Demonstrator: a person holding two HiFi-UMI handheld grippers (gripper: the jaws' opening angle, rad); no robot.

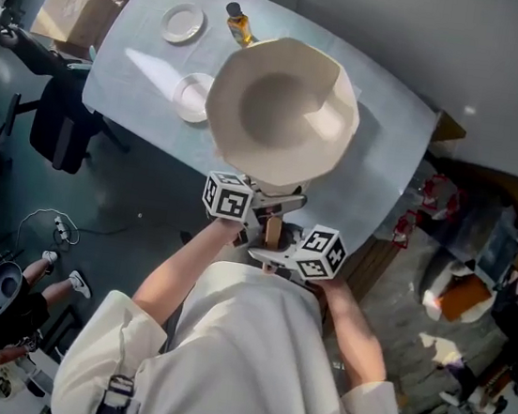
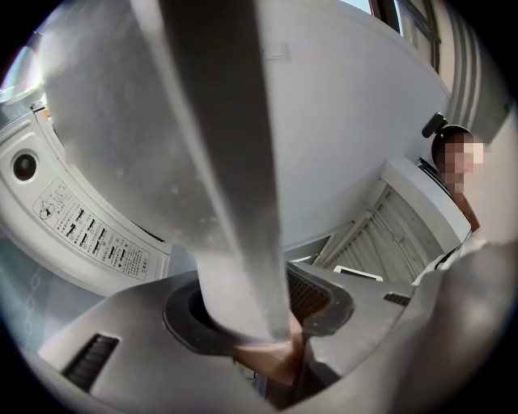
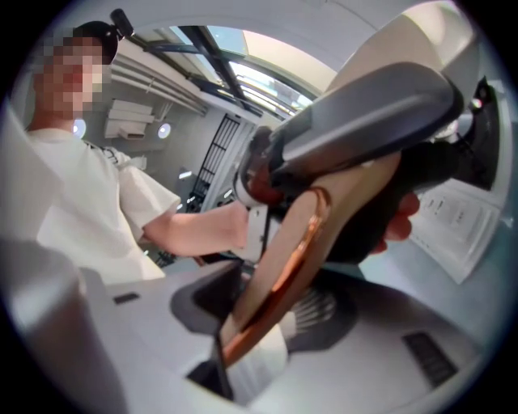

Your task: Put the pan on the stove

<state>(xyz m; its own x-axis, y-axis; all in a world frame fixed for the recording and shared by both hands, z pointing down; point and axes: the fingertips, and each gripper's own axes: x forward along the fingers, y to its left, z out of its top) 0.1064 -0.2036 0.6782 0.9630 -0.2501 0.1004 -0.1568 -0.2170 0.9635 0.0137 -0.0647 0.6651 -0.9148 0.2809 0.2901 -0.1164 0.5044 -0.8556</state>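
A cream pan (image 1: 281,110) with an angular rim hangs over the table, its bowl facing up. Its wood-coloured handle (image 1: 273,230) points back toward the person. My left gripper (image 1: 258,199) is shut on the handle close to the bowl, and my right gripper (image 1: 267,253) is shut on the handle's end. The left gripper view is filled by the pan's underside (image 2: 162,121), with the white stove (image 2: 77,222) and its control panel below at the left. In the right gripper view the handle (image 3: 283,259) with its copper edge runs between the jaws. The pan hides the stove in the head view.
The table (image 1: 377,170) has a pale blue cover. Two white plates (image 1: 183,23) (image 1: 193,96) and a small bottle (image 1: 238,23) stand to the left of the pan. Cardboard boxes (image 1: 77,7) sit beyond the table's far left corner, and a dark chair (image 1: 62,123) beside it.
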